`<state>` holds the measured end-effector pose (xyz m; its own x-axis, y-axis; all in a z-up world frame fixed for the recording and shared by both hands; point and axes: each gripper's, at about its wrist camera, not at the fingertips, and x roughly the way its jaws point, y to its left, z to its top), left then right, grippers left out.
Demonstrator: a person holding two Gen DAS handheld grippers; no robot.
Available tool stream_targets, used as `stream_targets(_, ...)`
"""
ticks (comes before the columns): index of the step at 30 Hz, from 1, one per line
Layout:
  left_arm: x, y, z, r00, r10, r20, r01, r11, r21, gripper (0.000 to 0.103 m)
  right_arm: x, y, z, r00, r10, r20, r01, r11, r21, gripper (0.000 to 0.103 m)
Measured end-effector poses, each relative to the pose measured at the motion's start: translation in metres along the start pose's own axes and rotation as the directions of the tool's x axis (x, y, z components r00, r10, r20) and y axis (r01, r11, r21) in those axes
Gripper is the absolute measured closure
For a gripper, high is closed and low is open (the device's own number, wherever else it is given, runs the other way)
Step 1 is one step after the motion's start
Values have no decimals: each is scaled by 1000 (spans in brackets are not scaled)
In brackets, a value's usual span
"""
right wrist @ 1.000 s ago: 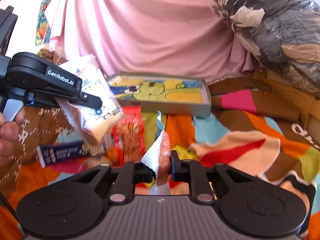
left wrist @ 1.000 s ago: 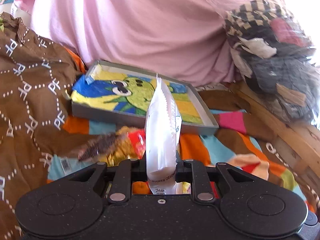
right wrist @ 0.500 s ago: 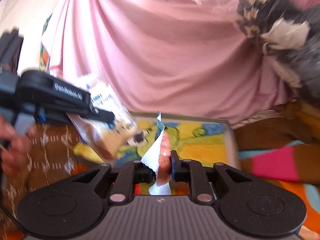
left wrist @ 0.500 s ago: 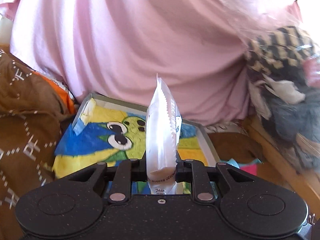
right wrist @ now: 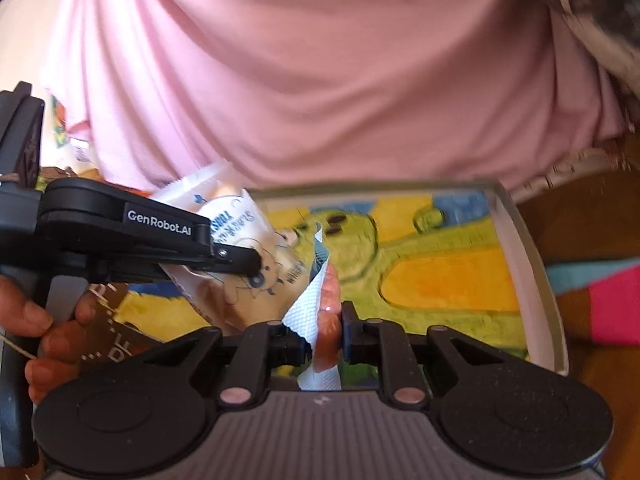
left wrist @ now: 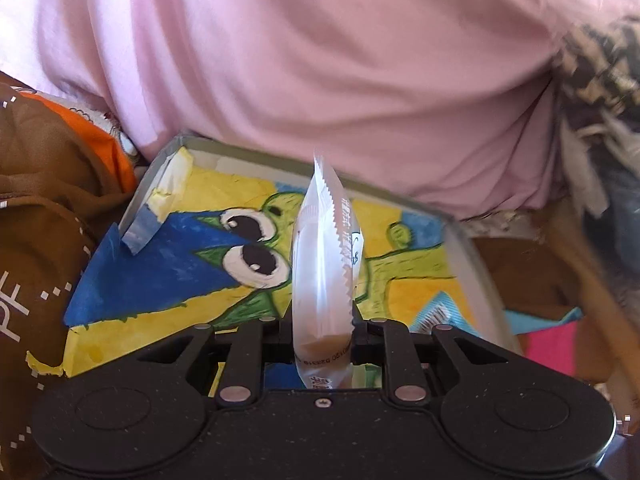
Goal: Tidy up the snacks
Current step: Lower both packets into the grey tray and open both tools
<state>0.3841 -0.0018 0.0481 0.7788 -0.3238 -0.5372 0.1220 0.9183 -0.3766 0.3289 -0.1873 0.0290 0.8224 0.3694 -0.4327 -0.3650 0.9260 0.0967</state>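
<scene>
A: What do we have in our left gripper [left wrist: 322,330]?

B: We have a white pack [left wrist: 326,264]. Our fingers [left wrist: 362,330] pinch it low down, one on each side. It stands up tall between them, and its zigzag edge faces us. A short bit with small print sticks out under the fingers.

A: Where is the pack?

B: We hold it up over the tray [left wrist: 466,248]. The tray has a painted green face with big eyes on yellow and blue. We cannot tell if the pack touches the tray.

A: And our right gripper [right wrist: 326,334]?

B: Its fingers [right wrist: 348,332] are closed on a snack [right wrist: 326,312] with a white wrapper and something pink inside. The snack stands up between the fingers and pokes out below them too.

A: Is that one over the tray as well?

B: Yes, we see the tray [right wrist: 538,280] right behind it.

A: Can we see the left gripper from the right camera?

B: Yes. It [right wrist: 256,260] comes in from the left, and a hand [right wrist: 48,332] grips its handle. The white pack [right wrist: 240,264] hangs tilted in its fingers, just beside our pink snack. It has blue words and a little drawing on it.

A: What is behind the tray?

B: A big pink cloth [left wrist: 320,64]. A brown blanket [left wrist: 44,216] lies to the left of the tray.
</scene>
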Motion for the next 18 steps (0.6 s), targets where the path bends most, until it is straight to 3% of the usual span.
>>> stream_targets(4,6,-1,-2,999,42,1,-42,998,37,77,2,-8,0,999,-44,-3,44,999,1,83)
stream_targets(10,5,-3,-2,983,181,20,-182,976,120,51,2,-13,5,991,-131,13,131,991,-5,70)
stream_targets(12,4,-2,-2,976,215,23,-217,967,136,38,3,-17,7,988,-155,13,155,988,1,56)
stream_targets(13,3,-1,-3,969,244,34,-247,959,142,23,3,-18,7,985,-170,16,170,985,-1,51)
stream_targets(14,2,-1,-3,959,280,47,-284,949,140,12,1,-19,7,983,-184,19,185,983,0,40)
stream_targets(18,-6,-2,-4,911,397,109,-409,904,127,6,-9,-23,9,976,-207,67,206,978,18,13)
